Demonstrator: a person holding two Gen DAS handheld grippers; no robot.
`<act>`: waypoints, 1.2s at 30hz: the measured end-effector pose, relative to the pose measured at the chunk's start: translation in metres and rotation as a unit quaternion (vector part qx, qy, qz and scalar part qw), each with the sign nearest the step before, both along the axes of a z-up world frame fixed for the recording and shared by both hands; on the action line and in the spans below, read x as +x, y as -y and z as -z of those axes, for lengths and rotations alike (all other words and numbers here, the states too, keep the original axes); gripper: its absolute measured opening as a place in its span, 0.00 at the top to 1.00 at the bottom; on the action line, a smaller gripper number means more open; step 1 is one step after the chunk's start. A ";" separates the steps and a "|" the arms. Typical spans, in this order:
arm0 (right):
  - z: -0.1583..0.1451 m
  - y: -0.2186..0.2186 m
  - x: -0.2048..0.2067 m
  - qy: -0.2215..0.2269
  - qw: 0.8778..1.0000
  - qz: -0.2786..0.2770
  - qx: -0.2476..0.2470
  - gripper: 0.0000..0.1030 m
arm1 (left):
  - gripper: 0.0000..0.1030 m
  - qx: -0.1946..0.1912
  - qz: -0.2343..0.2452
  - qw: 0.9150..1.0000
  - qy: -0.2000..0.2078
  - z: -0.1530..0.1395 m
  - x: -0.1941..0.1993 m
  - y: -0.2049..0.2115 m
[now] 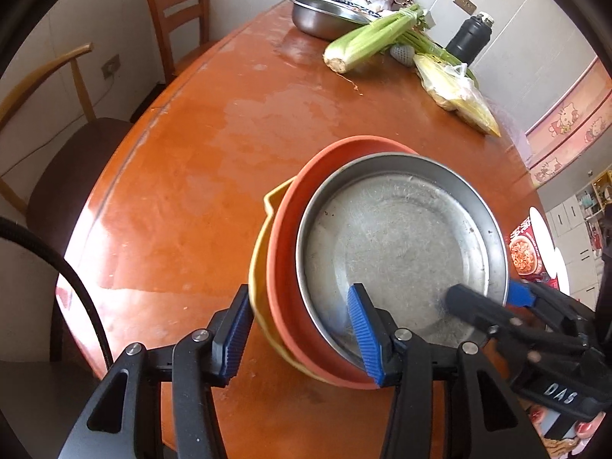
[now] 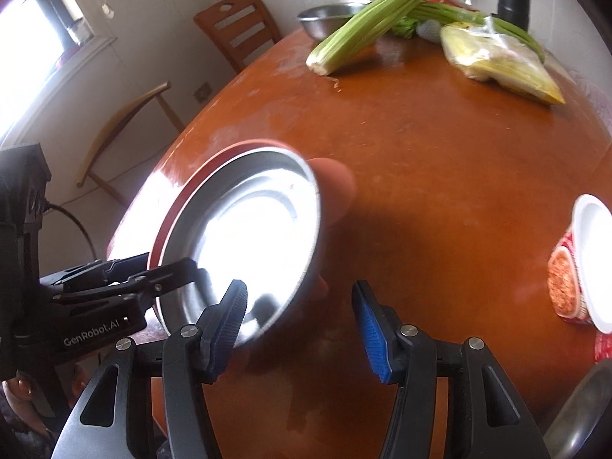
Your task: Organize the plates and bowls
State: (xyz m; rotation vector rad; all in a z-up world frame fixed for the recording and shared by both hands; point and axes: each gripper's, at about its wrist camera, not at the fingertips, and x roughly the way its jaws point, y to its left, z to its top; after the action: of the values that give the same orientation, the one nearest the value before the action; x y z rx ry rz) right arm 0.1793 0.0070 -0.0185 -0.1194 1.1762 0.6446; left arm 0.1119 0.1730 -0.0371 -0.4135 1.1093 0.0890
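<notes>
Only the left wrist view shows a yellow bowl [image 1: 257, 298] beneath the stack, apparently between the left gripper's [image 1: 302, 338] released jaws.

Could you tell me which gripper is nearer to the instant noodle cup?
Right. The right gripper has the noodle cup just off its right side; the left gripper sits beyond the steel plate.

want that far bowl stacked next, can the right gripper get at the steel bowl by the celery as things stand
Probably yes: the right gripper stands open and empty, and bare orange wooden table leads to the round steel bowl. The green celery bunch leans across its near rim.
</notes>
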 end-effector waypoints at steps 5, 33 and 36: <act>0.008 -0.006 0.007 -0.006 1.000 -0.007 0.006 0.43 | 0.51 -0.007 0.002 1.000 -0.001 0.001 0.008 -0.002; -0.018 0.045 0.026 0.050 0.995 0.091 0.004 0.43 | 0.51 0.033 0.040 0.998 0.038 -0.032 0.043 0.029; -0.038 0.057 0.017 0.080 0.991 0.102 0.021 0.43 | 0.51 0.045 0.044 0.996 0.057 -0.046 0.034 0.035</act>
State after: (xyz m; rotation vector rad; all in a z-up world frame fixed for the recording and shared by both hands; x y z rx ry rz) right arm 0.1958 -0.0496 0.0192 -0.0138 1.0039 0.4705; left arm 0.1463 0.1376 0.0093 -0.2849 1.0060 0.0373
